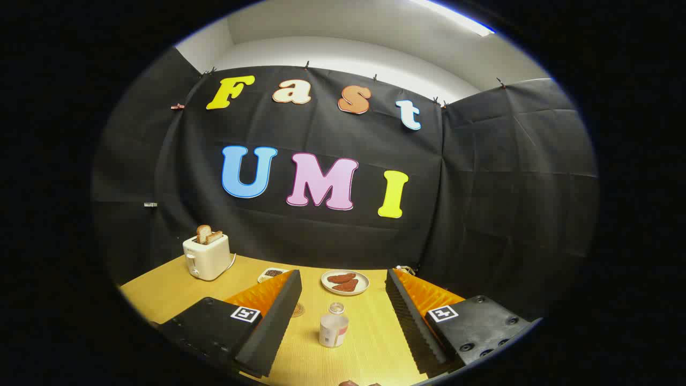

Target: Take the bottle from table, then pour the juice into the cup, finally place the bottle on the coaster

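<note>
Reaching for bottle (333, 331); gripper (343, 284) spread wide, empty, bottle upright between fingers; next: advance, close on its body.

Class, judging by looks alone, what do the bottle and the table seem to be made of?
Bottle, between the open tool fingers: probably clear plastic or glass, see-through at the neck, pale label around it. Table: apparently light wood or laminate, fine straight grain, matte.
</note>
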Available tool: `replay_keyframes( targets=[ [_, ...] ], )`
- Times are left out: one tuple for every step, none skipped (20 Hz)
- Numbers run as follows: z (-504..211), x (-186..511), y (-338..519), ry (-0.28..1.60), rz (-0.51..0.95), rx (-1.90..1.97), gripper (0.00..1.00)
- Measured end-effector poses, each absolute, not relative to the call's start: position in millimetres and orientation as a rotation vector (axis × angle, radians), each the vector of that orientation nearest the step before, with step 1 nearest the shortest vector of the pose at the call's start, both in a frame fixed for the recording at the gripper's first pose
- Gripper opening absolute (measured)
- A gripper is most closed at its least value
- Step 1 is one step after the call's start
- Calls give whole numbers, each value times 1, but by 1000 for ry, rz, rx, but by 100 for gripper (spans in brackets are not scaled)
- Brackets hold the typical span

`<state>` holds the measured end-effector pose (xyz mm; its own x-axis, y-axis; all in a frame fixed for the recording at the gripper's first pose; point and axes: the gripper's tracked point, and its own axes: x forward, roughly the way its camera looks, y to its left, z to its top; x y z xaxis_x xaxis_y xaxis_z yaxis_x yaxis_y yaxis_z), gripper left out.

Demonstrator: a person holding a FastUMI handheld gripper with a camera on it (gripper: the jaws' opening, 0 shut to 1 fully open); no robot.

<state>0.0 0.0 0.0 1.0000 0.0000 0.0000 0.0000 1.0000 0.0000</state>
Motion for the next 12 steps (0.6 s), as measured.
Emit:
replay_keyframes(
  targets=[
    [-1,0,1,2,-1,2,97],
    [-2,2,2,2,-4,7,97],
    [-1,2,1,1,-10,12,97],
    [-1,2,1,2,-11,20,97],
    [-1,2,1,2,-9,25,97],
    [-1,3,1,3,-10,27,97],
    [-2,3,-1,4,-11,26,97],
    [-3,3,-3,4,-13,25,97],
    [-3,2,-4,3,-13,26,97],
    [-3,2,-4,0,-10,28,97],
    [-3,0,-4,-6,-6,31,97],
    [-2,0,-4,-13,-2,30,97]
  ],
)
